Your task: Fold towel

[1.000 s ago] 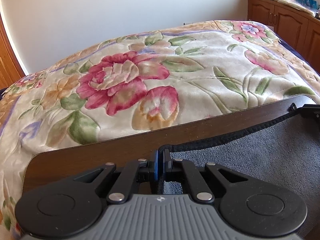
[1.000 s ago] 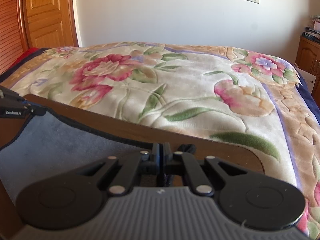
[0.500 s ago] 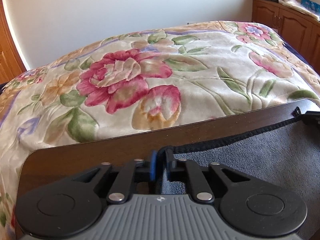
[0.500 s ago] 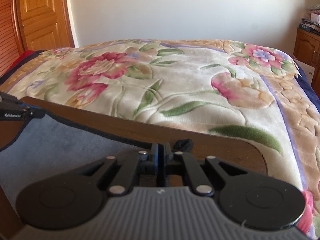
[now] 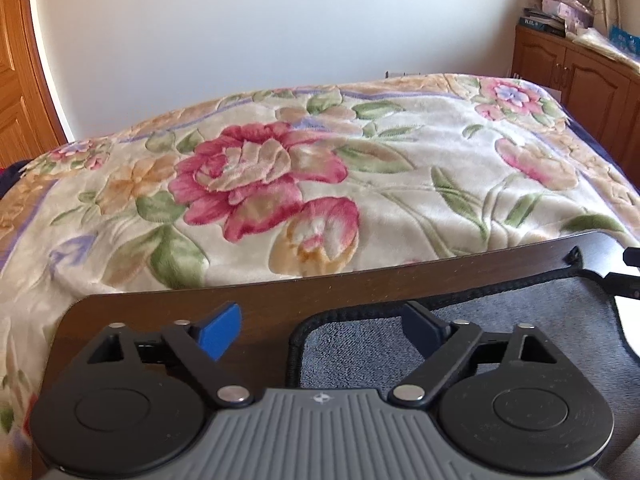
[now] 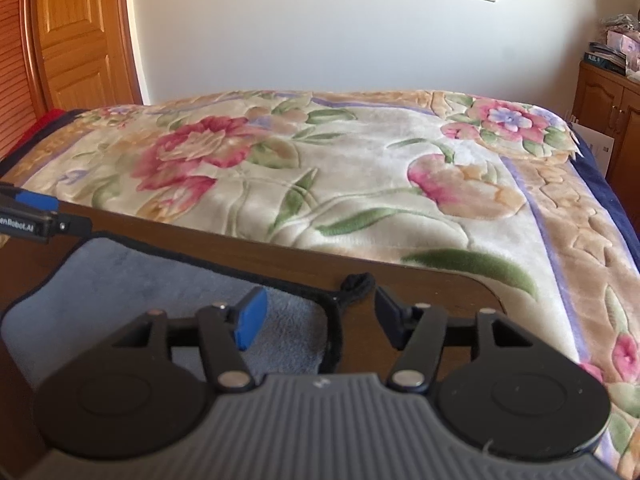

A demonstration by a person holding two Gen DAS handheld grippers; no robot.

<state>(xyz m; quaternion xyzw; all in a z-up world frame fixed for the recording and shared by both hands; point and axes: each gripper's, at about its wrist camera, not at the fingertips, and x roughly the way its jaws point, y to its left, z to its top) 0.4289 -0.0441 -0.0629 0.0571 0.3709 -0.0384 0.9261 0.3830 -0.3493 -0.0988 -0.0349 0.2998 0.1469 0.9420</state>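
Observation:
A grey-blue towel [image 5: 520, 320] with a black hem lies flat on a dark wooden table [image 5: 280, 296]. My left gripper [image 5: 320, 330] is open over the towel's far left corner, one blue pad off the cloth, the other above it. In the right wrist view the towel [image 6: 140, 280] lies at lower left, its far right corner and black hanging loop [image 6: 356, 284] between the fingers of my open right gripper [image 6: 316, 316]. The left gripper [image 6: 36, 216] shows at that view's left edge, and the right gripper's tip [image 5: 628, 276] at the left view's right edge.
Beyond the table's far edge is a bed with a floral blanket [image 5: 320, 168]. A wooden cabinet [image 5: 580, 76] with clutter stands at the right, a wooden door [image 6: 80, 32] at the left, a white wall behind.
Both grippers were shut on the towel's far corners and have opened. The corners now lie on the table. Both cameras have risen a little.

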